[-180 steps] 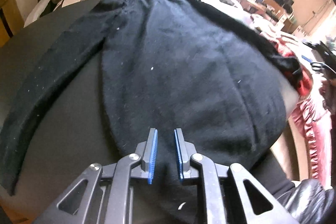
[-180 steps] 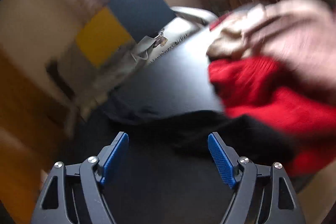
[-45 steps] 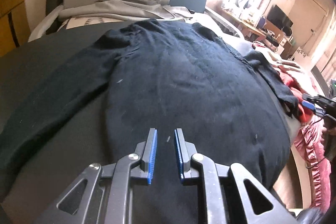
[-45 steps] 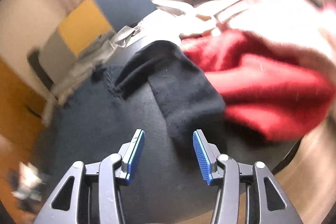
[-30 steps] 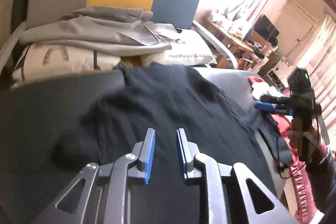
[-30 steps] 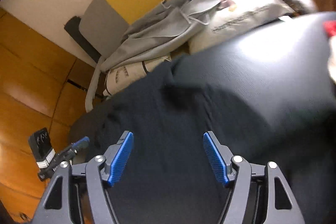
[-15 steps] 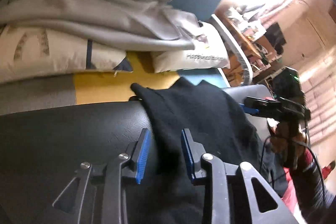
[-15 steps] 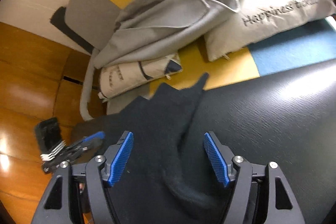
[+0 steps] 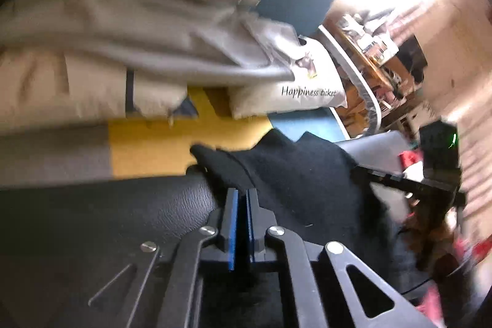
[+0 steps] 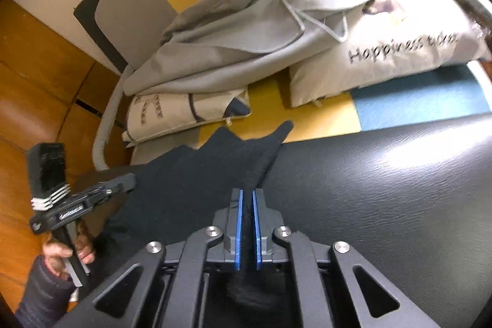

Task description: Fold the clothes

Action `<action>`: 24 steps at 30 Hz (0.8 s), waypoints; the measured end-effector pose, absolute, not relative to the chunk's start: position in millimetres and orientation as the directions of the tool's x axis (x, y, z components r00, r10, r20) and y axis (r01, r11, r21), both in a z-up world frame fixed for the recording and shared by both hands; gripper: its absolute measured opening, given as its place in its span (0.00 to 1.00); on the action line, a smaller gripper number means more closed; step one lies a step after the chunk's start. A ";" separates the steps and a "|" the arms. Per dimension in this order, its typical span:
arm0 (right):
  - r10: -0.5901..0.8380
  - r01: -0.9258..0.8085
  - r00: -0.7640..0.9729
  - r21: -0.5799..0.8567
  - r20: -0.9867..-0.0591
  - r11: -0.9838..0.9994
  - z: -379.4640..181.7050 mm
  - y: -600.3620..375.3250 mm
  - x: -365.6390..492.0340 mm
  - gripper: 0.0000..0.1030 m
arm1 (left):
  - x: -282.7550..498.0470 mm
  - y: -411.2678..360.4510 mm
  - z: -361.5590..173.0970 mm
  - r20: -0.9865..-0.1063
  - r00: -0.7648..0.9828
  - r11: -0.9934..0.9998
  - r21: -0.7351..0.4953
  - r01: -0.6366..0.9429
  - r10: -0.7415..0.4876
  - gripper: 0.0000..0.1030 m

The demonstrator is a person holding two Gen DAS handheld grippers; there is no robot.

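A black sweater lies on the black leather table, and its far edge hangs over the table's back rim toward the sofa. My left gripper is shut on the left part of that edge, with fabric pinched between the blue pads. In the right wrist view the sweater peaks in two points at the rim, and my right gripper is shut on its right part. The left gripper shows there at the left, held by a hand.
Behind the table stands a sofa with yellow, blue and grey panels. On it lie a grey garment, a white pillow printed "Happiness ticket" and a patterned cushion. Red clothing shows at the right.
Both grippers moved forward over the sweater to the table's far rim. Half a second ago their jaws stood open around the fabric; now both are closed on it.
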State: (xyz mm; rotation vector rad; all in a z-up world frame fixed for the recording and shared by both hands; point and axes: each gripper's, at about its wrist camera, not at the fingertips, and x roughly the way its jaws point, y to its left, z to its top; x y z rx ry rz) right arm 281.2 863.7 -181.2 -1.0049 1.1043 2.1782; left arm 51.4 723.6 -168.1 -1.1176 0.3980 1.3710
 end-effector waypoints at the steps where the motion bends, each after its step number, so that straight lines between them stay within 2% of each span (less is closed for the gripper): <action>1: 0.105 -0.702 -0.596 0.452 -0.796 -0.551 -182.1 864.1 281.3 0.05 | 52.8 722.4 -170.0 -0.800 0.194 -0.192 -0.358 -0.914 0.568 0.03; 5: 0.153 -0.729 -0.567 0.407 -0.809 -0.551 -184.9 862.9 283.5 0.04 | 56.2 716.7 -175.1 -0.809 0.065 -0.241 -0.249 -0.938 0.584 0.03; 8: 0.198 -0.748 -0.536 0.353 -0.821 -0.562 -183.5 858.0 279.3 0.03 | 73.0 715.6 -173.4 -0.803 -0.153 -0.280 -0.017 -0.960 0.576 0.04; 10: 0.215 -0.762 -0.524 0.340 -0.824 -0.551 -182.2 856.5 277.7 0.04 | 70.2 714.6 -173.6 -0.806 -0.165 -0.307 -0.022 -0.952 0.568 0.06; 11: 0.222 -0.766 -0.523 0.340 -0.823 -0.545 -181.1 855.8 277.7 0.04 | 64.7 712.1 -171.2 -0.810 -0.153 -0.331 -0.053 -0.942 0.566 0.18; 14: 0.219 -0.757 -0.581 0.422 -0.784 -0.499 -168.1 852.6 291.9 0.09 | 53.4 695.4 -157.3 -0.796 -0.147 -0.391 -0.120 -0.912 0.587 0.20; 15: 0.222 -0.743 -0.620 0.472 -0.753 -0.475 -159.7 849.0 302.8 0.16 | 51.2 687.9 -151.3 -0.785 -0.152 -0.407 -0.136 -0.903 0.600 0.20; 16: 0.227 -0.724 -0.660 0.524 -0.717 -0.448 -150.8 844.4 315.0 0.36 | 56.9 677.0 -146.8 -0.778 -0.140 -0.397 -0.150 -0.905 0.613 0.20; 17: 0.238 -0.697 -0.703 0.584 -0.670 -0.416 -140.3 836.2 332.0 0.49 | 64.8 665.1 -142.7 -0.772 -0.123 -0.381 -0.163 -0.910 0.624 0.20; 18: 0.258 -0.666 -0.742 0.638 -0.619 -0.386 -130.3 826.0 351.2 0.68 | 72.8 653.2 -138.7 -0.765 -0.107 -0.364 -0.175 -0.915 0.635 0.20; 21: 0.316 -0.586 -0.807 0.748 -0.499 -0.312 -107.5 783.0 420.4 0.70 | 101.7 615.6 -129.7 -0.749 -0.051 -0.308 -0.208 -0.929 0.661 0.20; 24: 0.398 -0.603 -0.774 0.765 -0.493 -0.227 -96.3 736.5 495.9 0.70 | 143.8 572.5 -132.2 -0.750 0.024 -0.238 -0.240 -0.941 0.661 0.20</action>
